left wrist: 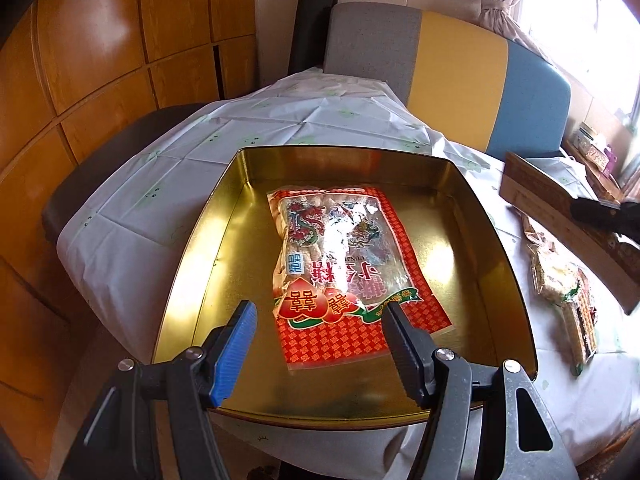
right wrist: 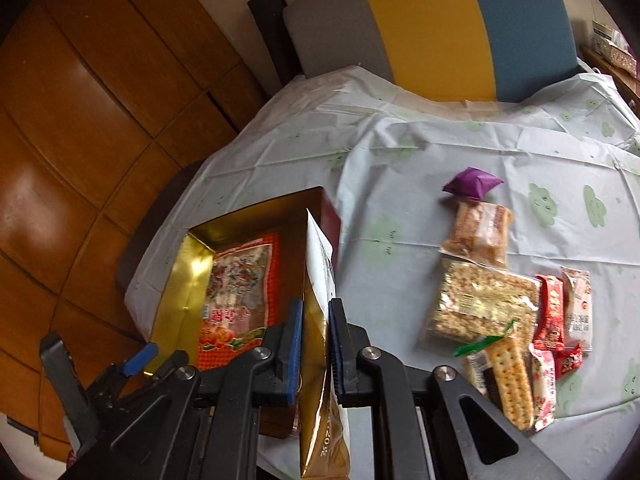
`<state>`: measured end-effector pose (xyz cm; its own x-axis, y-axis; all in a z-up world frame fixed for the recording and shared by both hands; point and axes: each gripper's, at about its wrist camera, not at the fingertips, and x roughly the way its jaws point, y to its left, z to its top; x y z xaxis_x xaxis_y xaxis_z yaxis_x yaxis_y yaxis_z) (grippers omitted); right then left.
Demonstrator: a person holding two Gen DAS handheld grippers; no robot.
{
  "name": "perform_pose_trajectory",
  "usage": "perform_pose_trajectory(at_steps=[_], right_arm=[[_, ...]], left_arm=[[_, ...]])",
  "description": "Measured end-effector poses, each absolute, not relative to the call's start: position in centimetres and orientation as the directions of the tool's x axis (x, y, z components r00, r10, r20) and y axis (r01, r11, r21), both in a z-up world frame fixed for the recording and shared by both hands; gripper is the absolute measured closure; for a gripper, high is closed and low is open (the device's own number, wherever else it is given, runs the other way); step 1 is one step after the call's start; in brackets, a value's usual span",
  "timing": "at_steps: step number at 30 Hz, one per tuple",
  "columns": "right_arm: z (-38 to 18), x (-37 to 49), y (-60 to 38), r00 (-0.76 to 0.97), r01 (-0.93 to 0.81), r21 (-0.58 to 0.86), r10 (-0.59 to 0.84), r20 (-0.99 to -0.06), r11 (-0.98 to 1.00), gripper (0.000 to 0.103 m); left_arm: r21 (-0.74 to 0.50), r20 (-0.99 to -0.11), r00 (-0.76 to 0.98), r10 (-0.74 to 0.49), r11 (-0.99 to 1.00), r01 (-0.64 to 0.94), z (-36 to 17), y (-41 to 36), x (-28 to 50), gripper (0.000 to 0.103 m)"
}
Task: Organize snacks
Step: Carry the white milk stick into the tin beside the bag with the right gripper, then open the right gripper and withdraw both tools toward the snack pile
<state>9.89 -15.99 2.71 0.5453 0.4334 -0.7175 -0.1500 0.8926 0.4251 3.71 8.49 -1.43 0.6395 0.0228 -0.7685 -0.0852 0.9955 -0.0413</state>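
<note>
One red candy bag [left wrist: 352,268] lies flat in the gold tin [left wrist: 496,240], mid-frame. The right gripper [right wrist: 316,344] pinches a gold packet [right wrist: 320,360] at the tin's edge; the left gripper [left wrist: 320,336] hangs spread, empty. Loose snacks [right wrist: 500,304] wait on the desk [right wrist: 440,152], lower right; most sorting looks undone.

Red snack bag [left wrist: 344,264] in gold tin [left wrist: 192,248]
</note>
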Motion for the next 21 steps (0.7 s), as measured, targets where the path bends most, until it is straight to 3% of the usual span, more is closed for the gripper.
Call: perform_pose_trajectory(at_steps=[7,8,13,21], right_arm=[[2.8,12.8,-9.9,0.533,-0.182,0.413,0.442,-0.721,0.893,0.087],[2.5,13.1,-9.1,0.534,-0.179,0.391,0.423,-0.732,0.903,0.081],[0.4,13.4,-7.4,0.471,-0.200,0.379,0.428,-0.771,0.904,0.075],[-0.3,10.9,-7.3,0.500,-0.277,0.265,0.374,-0.781,0.924,0.072]], left_arm=[[-0.051,-0.774,0.633,0.023,0.994,-0.099,-1.6,9.4,3.7,0.037],[-0.052,-0.774,0.633,0.024,0.993,-0.101,-1.6,9.5,3.6,0.037],[-0.059,-0.778,0.628,0.030,0.991,-0.120,-1.8,10.4,3.8,0.037],[-0.048,-0.782,0.622,0.039,0.991,-0.124,-2.0,10.4,4.0,0.037]])
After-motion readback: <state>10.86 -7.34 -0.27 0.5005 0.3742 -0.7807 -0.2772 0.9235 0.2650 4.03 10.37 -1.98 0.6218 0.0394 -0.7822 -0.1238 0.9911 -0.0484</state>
